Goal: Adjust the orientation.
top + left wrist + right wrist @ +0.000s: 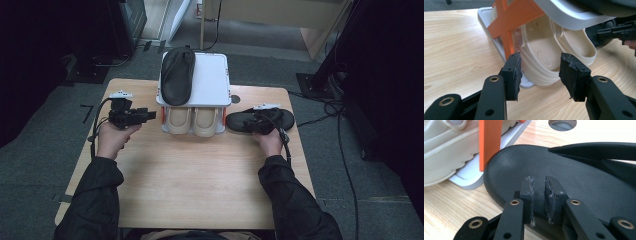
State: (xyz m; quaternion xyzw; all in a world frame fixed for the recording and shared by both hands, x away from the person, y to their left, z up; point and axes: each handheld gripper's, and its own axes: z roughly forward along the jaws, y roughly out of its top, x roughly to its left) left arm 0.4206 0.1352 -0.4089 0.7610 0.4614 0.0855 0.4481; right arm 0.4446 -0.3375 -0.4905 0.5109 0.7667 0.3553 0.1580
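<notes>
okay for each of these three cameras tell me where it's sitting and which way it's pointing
High view: above the person's side, looking forward and down on the table; forearms and both hands show.
Left gripper view: rides the left hand-held gripper, facing the cream shoes in the rack.
Right gripper view: rides the right hand-held gripper, over the black sandal.
Every view shows the rack.

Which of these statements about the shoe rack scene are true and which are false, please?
1. A black sandal lies on the rack's top shelf. True.
2. The beige shoes stand on the table outside the rack. False: they sit on its lower shelf.
3. The left gripper is open, with nothing between its jaws. True.
4. The second black sandal lies left of the rack. False: it lies right of it, at the right gripper.
</notes>
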